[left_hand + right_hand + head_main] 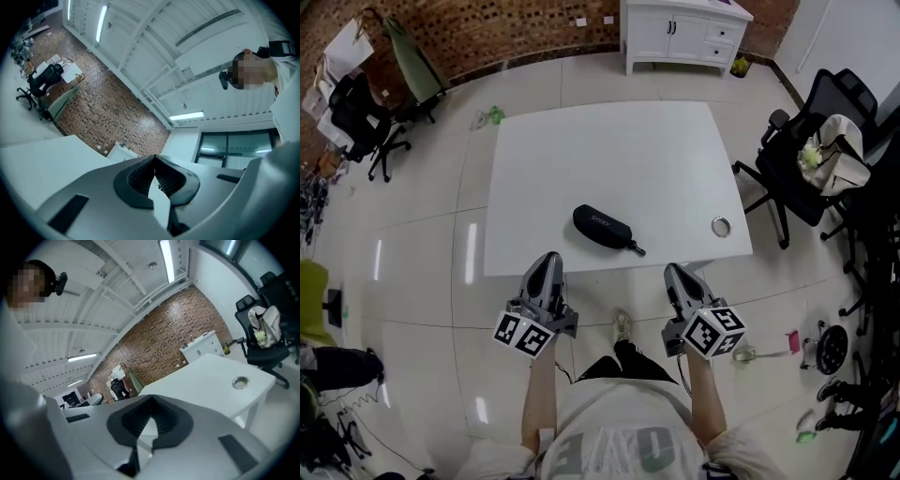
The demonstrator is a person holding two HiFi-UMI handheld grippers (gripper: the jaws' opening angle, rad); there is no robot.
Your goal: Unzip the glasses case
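Observation:
A black zipped glasses case [602,227] lies on the white table [609,150] near its front edge, with a short black pull tab [635,248] at its right end. My left gripper [549,257] hovers at the table's front edge, just left of and nearer than the case, jaws shut and empty. My right gripper [673,270] hangs to the right, just off the front edge, also shut with nothing held. In the left gripper view the left gripper's [154,158] tips meet. In the right gripper view the right gripper's [151,398] tips meet too. Neither gripper view shows the case.
A round metal grommet [721,226] sits at the table's front right corner. A black office chair with a bag [820,150] stands to the right, a white cabinet [684,33] behind the table, another chair [361,122] at far left. Items lie on the floor at right.

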